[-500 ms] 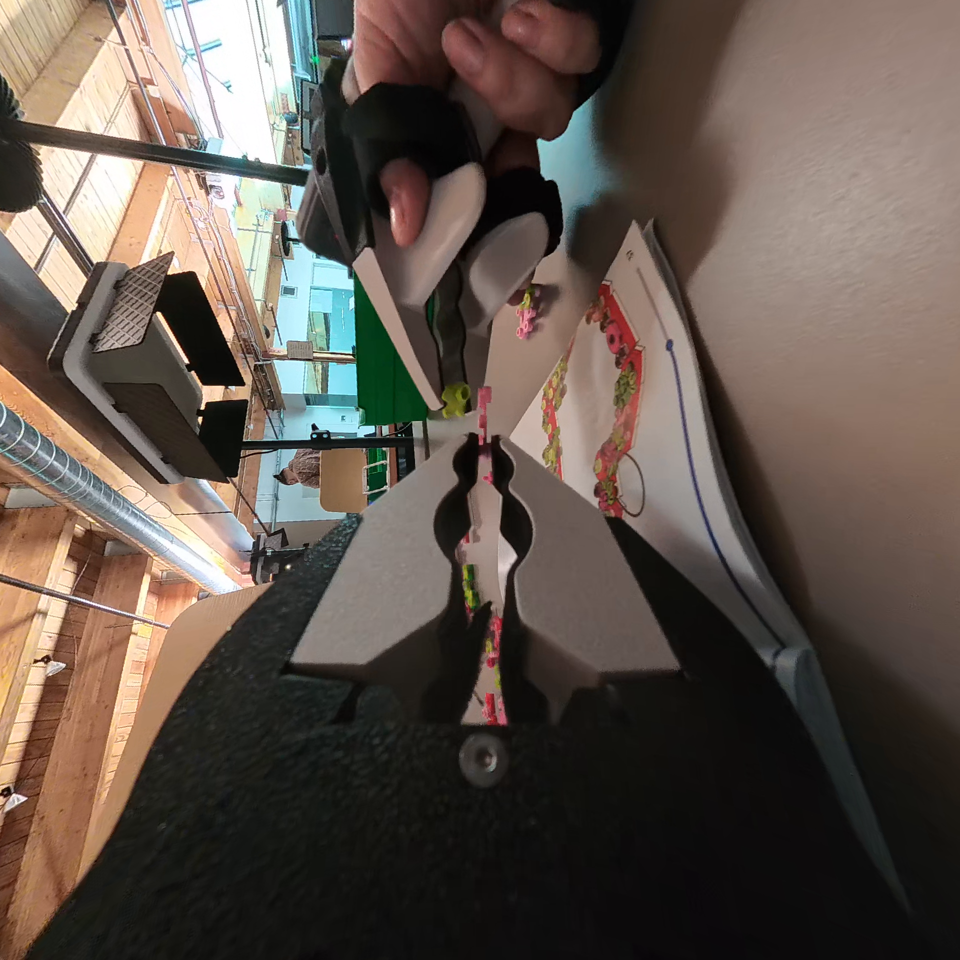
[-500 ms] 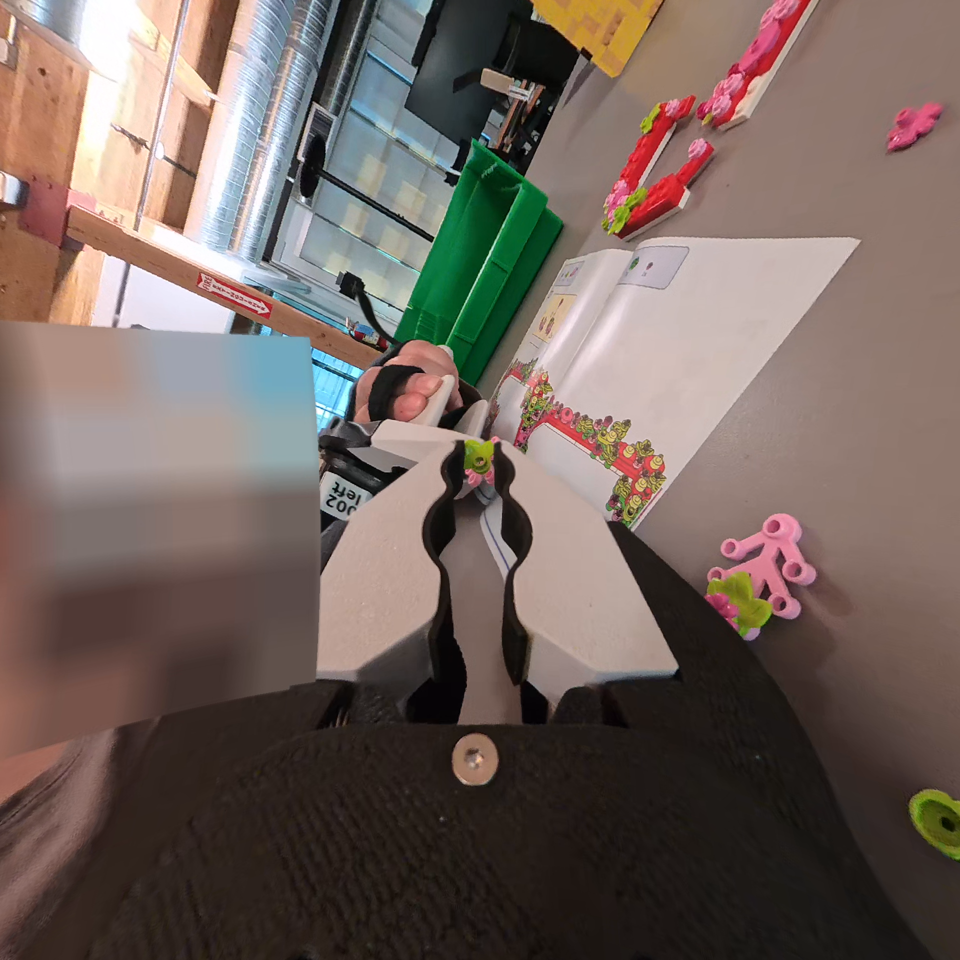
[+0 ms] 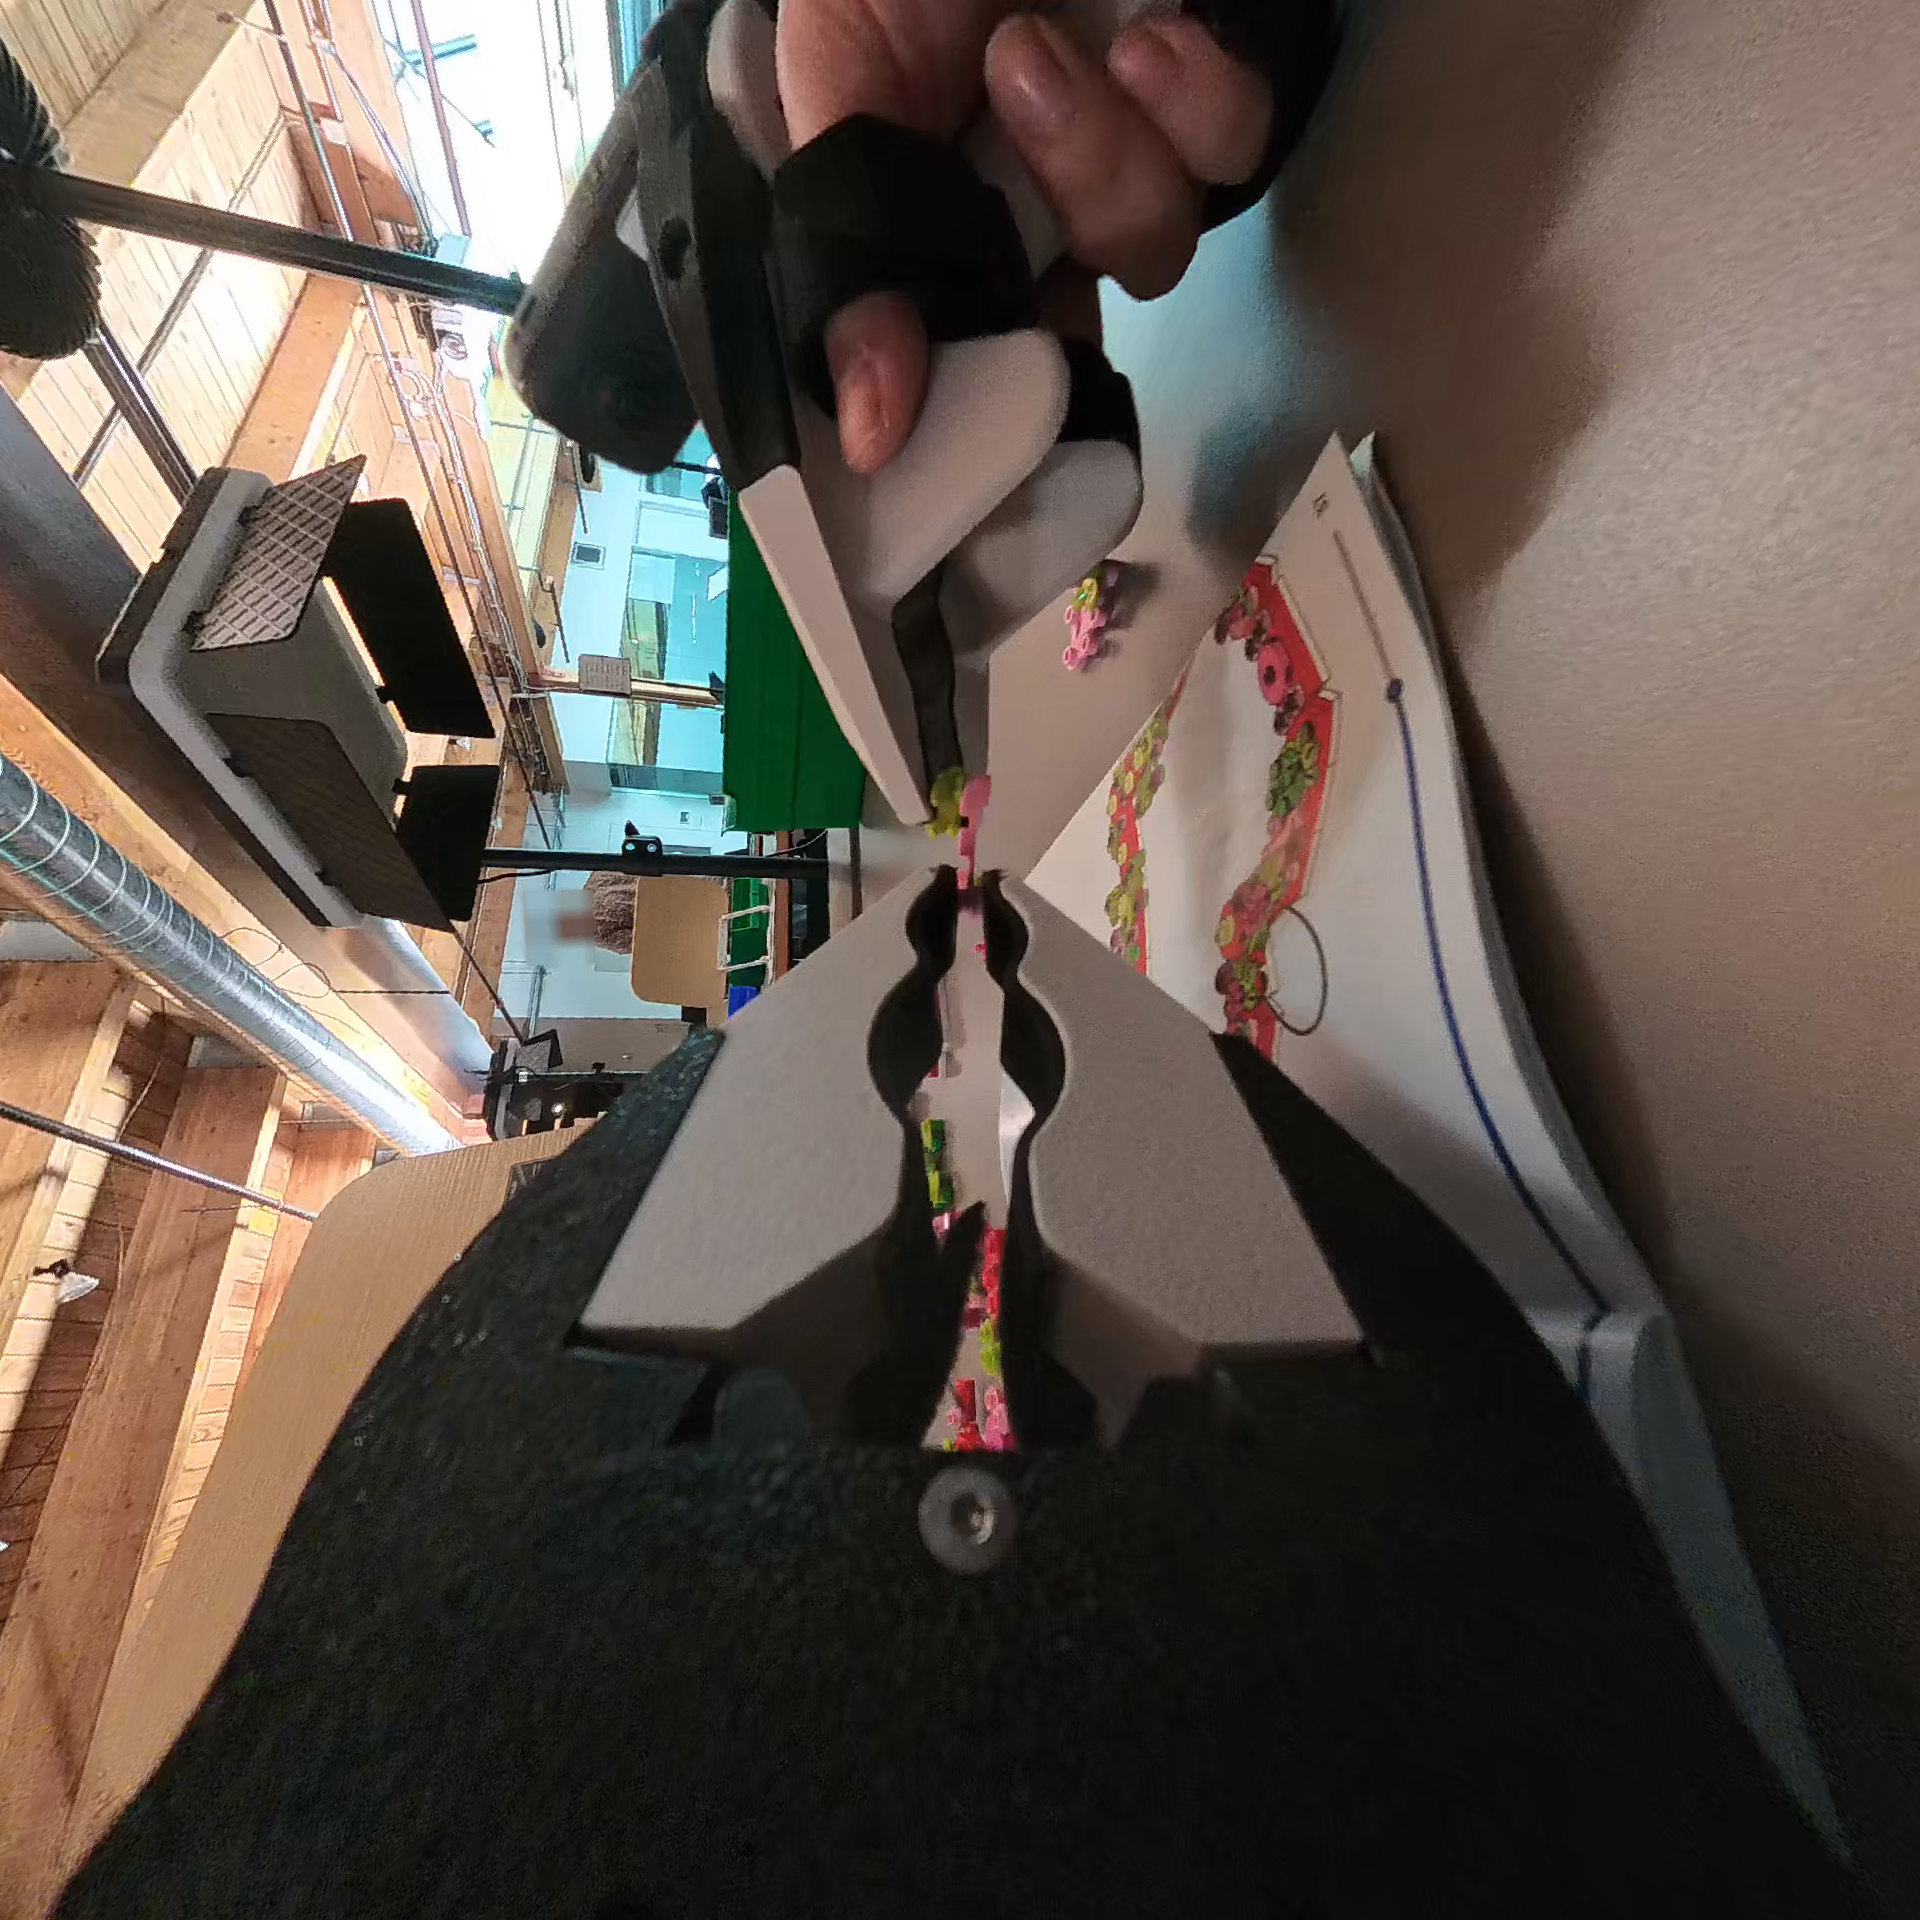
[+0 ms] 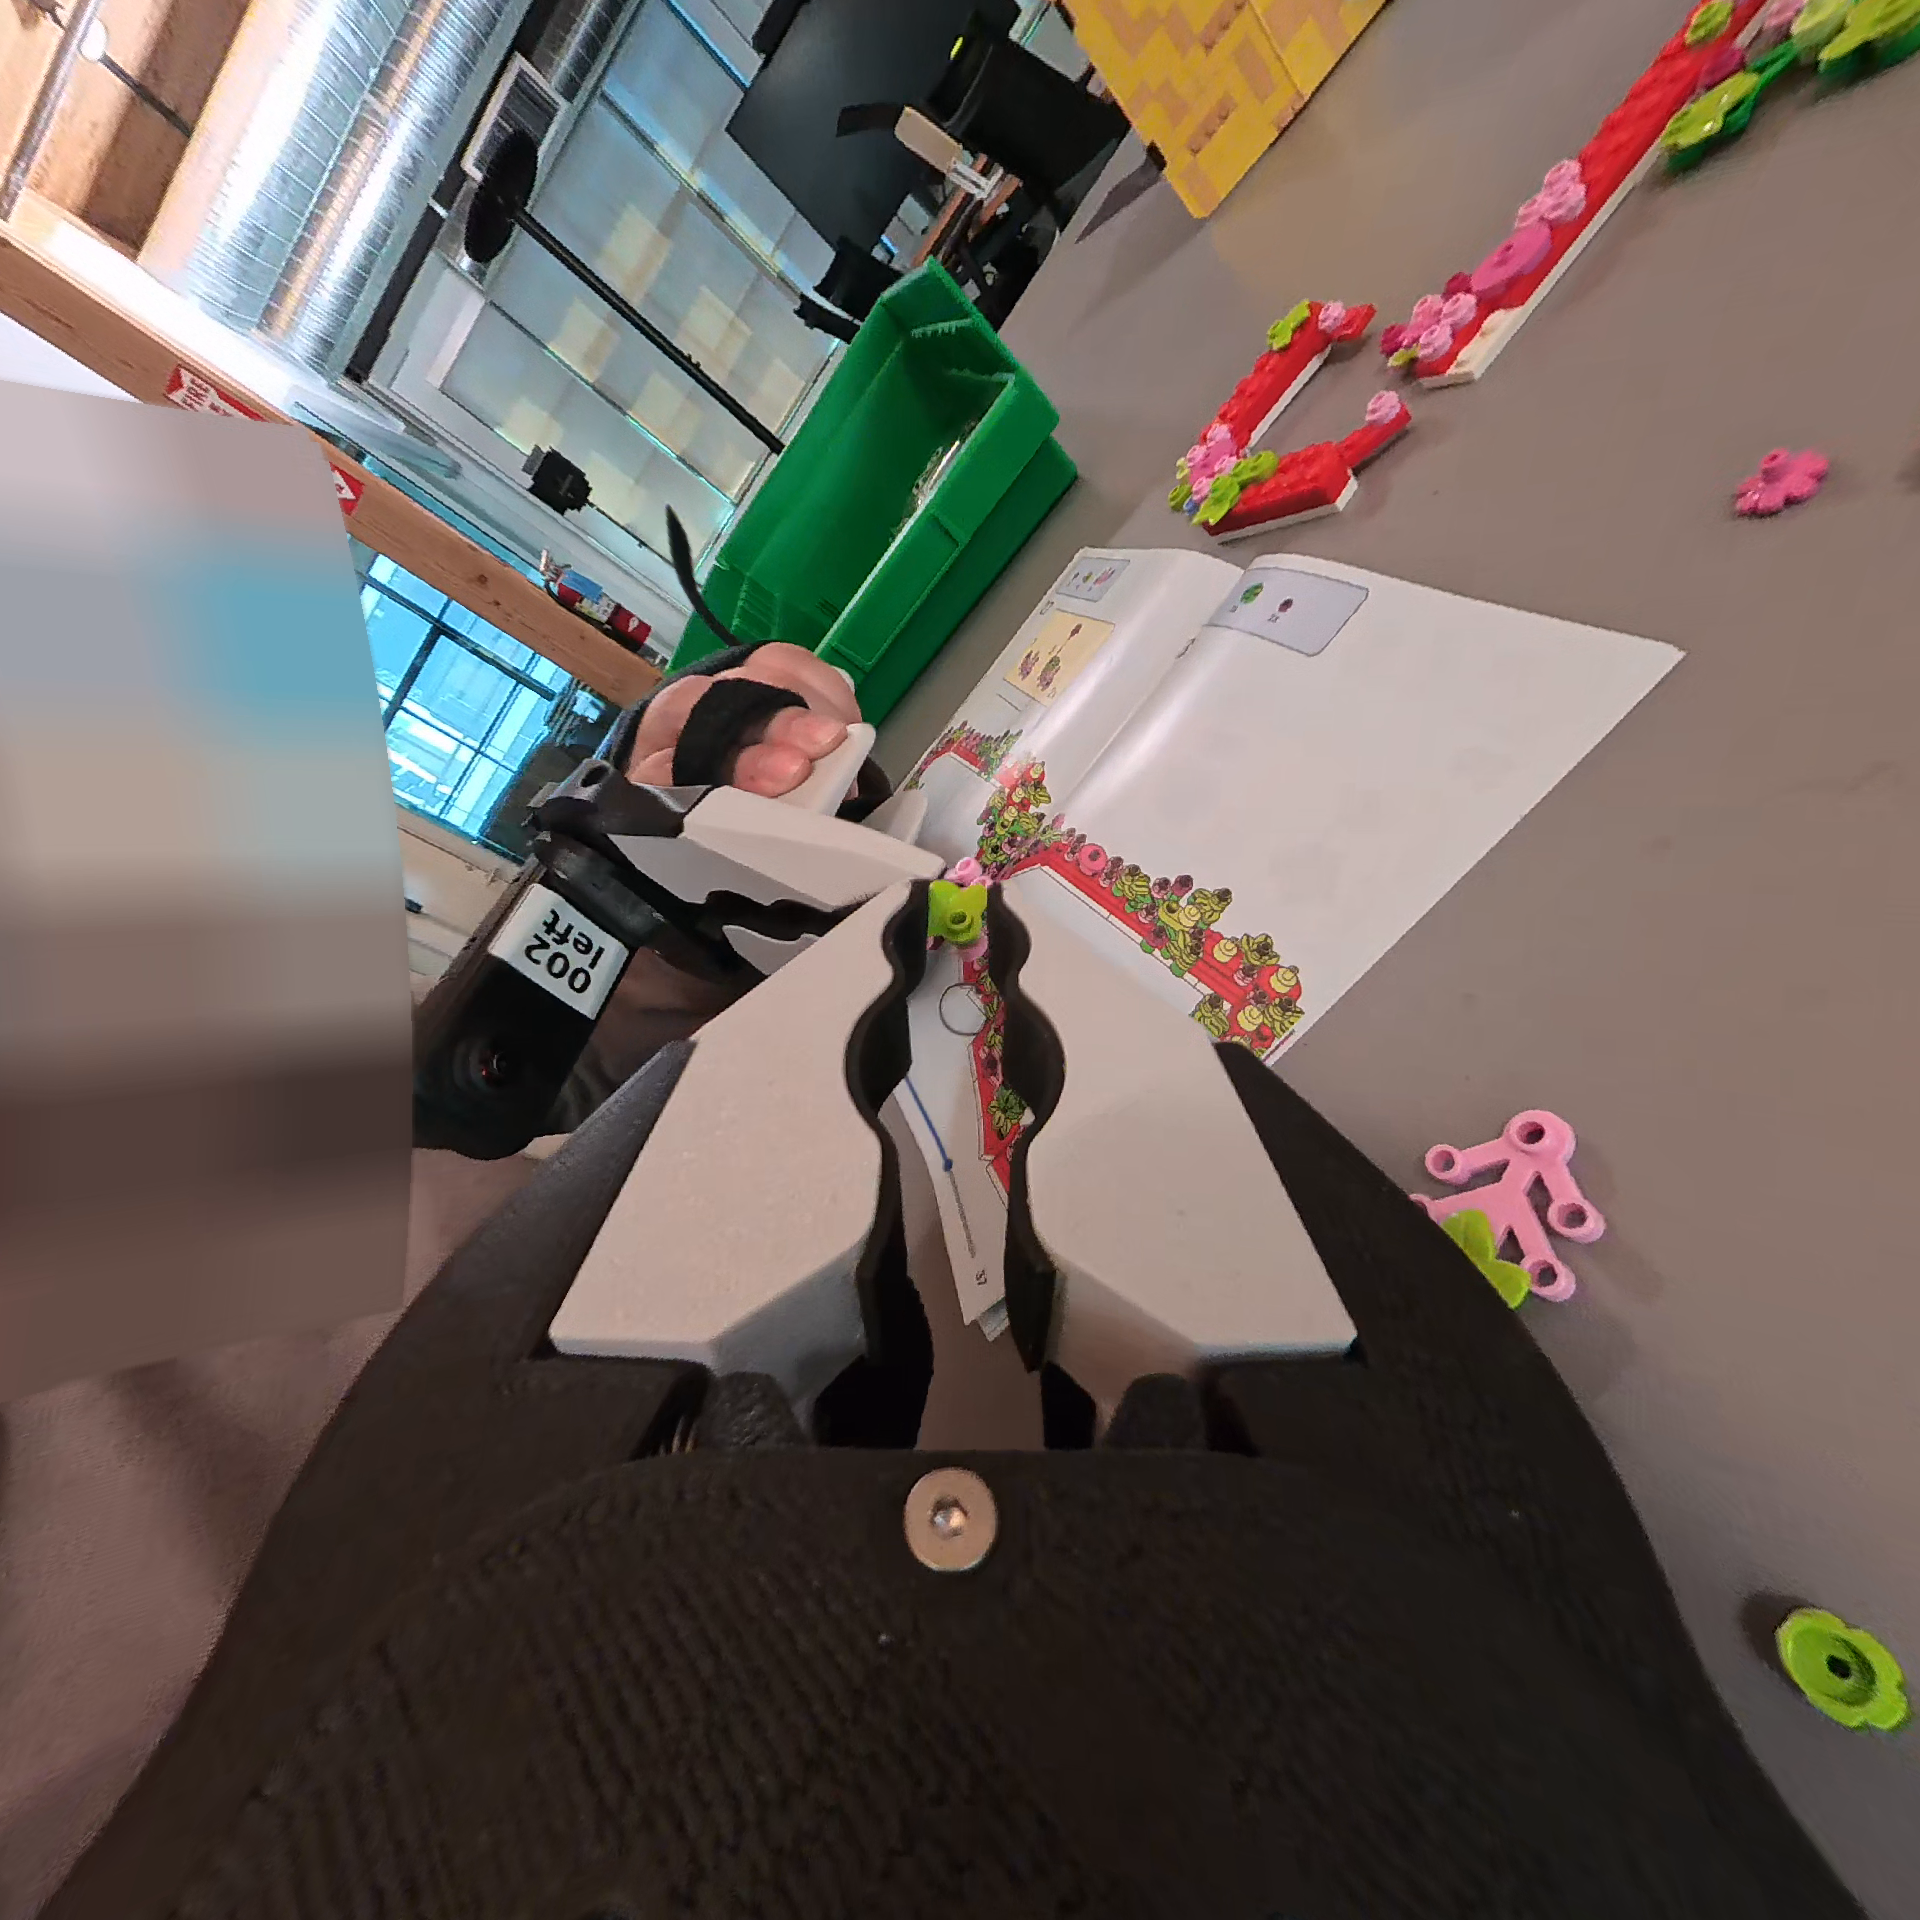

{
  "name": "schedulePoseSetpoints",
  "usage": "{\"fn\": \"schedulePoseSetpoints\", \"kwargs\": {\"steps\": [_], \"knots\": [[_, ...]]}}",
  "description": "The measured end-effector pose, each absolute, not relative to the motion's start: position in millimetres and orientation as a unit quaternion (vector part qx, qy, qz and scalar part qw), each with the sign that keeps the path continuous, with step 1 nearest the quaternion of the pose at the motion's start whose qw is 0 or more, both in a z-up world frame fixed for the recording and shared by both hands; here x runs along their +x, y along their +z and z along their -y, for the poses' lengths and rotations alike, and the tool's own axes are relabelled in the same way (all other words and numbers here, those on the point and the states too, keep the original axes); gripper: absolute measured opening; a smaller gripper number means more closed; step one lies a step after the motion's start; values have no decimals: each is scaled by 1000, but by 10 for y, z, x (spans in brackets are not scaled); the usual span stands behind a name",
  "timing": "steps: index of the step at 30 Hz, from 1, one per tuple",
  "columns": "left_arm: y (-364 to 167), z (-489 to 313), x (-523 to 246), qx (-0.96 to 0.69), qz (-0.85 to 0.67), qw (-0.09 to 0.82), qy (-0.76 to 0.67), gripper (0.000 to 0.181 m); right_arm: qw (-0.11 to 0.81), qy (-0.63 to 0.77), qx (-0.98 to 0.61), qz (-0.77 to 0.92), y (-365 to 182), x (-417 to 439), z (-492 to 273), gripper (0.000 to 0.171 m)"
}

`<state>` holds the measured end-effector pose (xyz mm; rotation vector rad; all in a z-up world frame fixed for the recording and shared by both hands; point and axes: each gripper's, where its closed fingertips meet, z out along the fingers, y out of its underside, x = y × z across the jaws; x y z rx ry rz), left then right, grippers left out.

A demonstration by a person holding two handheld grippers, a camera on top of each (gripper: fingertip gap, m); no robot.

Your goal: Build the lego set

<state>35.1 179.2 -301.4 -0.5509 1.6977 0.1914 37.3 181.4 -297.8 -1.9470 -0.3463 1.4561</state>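
My left gripper (image 3: 966, 885) is shut on a thin pink lego piece (image 3: 974, 821) that sticks out past its tips. My right gripper (image 4: 956, 902) is shut on a small lime green flower piece (image 4: 954, 906). In the left wrist view the right gripper (image 3: 940, 805) comes in from above and its lime piece (image 3: 945, 805) touches the pink piece. In the right wrist view the left gripper (image 4: 930, 868) meets mine tip to tip. Both are held above the open instruction booklet (image 4: 1403, 748), which also shows in the left wrist view (image 3: 1371, 831).
On the grey table lie two red part-built sections (image 4: 1283, 457) (image 4: 1538, 260), a loose pink flower (image 4: 1780, 481), a pink branch piece (image 4: 1527, 1195) over a lime leaf (image 4: 1491, 1268), and a lime flower (image 4: 1844, 1683). A green bin (image 4: 914, 468) and a yellow box (image 4: 1236, 83) stand behind.
The two grippers have closed the small gap between them. The lime piece now touches the pink piece.
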Motion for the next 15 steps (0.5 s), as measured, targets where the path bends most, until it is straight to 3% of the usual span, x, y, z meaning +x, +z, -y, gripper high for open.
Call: {"fn": "schedulePoseSetpoints", "kwargs": {"steps": [1,15], "knots": [[-3000,-1795,351,-240,-737,627,84,2,341,557,-746,133,-2971,371,-1817,8],[-2834,-1858,336,-279,-699,655,66,3,402,576,-705,100,-2784,360,-1885,9]]}}
